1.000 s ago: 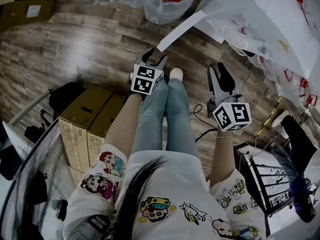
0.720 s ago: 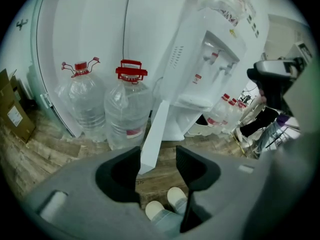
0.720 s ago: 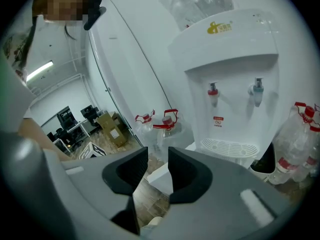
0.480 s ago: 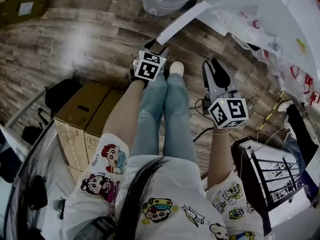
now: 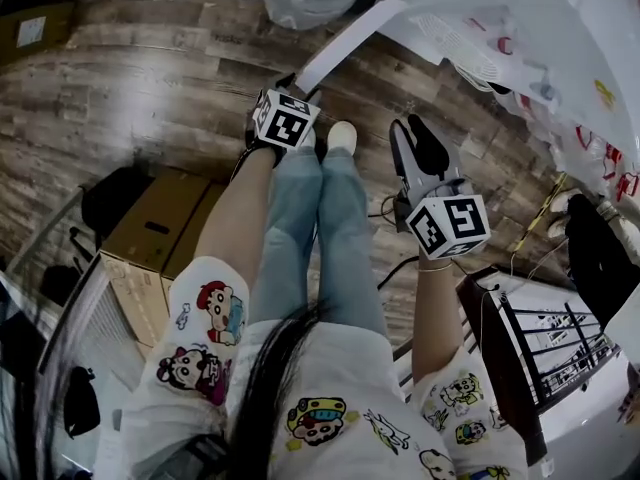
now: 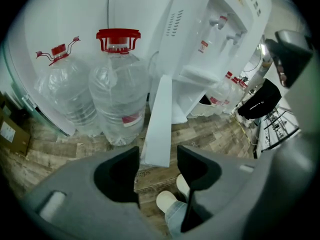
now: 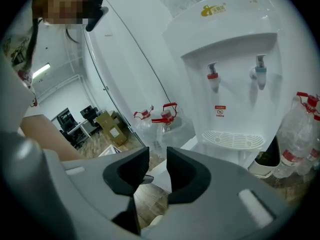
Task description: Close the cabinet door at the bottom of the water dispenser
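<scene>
My left gripper (image 6: 157, 156) gapes empty, its jaws just widened. My right gripper (image 7: 157, 160), jaws just narrowed yet apart, pinches nothing. Beyond my left tips, the cabinet door (image 6: 161, 116) stands swung out from the base of the water dispenser (image 6: 215, 44).

Water dispenser (image 6: 210, 49) top beyond frame

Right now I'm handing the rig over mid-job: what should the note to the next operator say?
Left gripper: open, jaws just opened wider, nothing gripped; the cabinet door shows ahead through the gap.
Right gripper: open, jaws just narrowed, holds nothing.
Door: swung out from the water dispenser, next to the water bottles.
Done: nothing on the door yet.
Left: push the door shut.
</scene>
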`<state>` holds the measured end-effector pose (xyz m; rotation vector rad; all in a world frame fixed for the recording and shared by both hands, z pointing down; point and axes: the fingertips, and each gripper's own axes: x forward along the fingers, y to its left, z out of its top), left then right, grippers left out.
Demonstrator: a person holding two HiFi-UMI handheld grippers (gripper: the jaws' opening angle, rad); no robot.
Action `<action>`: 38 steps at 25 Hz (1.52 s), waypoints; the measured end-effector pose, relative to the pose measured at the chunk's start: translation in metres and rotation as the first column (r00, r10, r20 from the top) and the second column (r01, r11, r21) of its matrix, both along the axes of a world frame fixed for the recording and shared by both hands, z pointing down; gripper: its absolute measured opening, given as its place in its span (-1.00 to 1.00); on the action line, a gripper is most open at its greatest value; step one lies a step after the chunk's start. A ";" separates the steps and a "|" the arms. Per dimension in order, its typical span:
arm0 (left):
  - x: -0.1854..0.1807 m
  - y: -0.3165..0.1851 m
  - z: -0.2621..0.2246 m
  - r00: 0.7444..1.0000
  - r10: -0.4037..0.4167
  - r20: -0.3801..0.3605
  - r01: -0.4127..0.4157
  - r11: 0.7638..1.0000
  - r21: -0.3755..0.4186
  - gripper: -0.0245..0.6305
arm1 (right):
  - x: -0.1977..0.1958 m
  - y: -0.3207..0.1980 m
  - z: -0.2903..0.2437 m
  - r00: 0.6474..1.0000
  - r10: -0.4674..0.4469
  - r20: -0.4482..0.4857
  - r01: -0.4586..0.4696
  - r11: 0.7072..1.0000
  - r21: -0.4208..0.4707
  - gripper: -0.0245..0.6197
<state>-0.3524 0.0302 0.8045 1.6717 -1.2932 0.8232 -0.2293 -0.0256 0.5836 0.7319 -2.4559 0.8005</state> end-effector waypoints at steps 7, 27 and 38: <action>0.004 0.005 0.017 1.000 0.030 0.005 -0.029 0.997 -0.070 -0.23 | -0.001 0.000 0.007 1.000 0.010 -0.003 -0.010 1.000 -0.016 -0.56; 0.036 0.018 0.021 0.999 0.035 0.022 -0.033 0.992 -0.119 -0.42 | 0.020 0.017 0.006 0.988 0.157 -0.016 -0.157 0.988 0.008 -0.59; 0.076 0.013 0.013 0.999 -0.036 0.035 0.041 0.988 -0.151 -0.43 | 0.085 0.024 0.017 0.967 0.255 -0.009 -0.255 0.967 -0.018 -0.60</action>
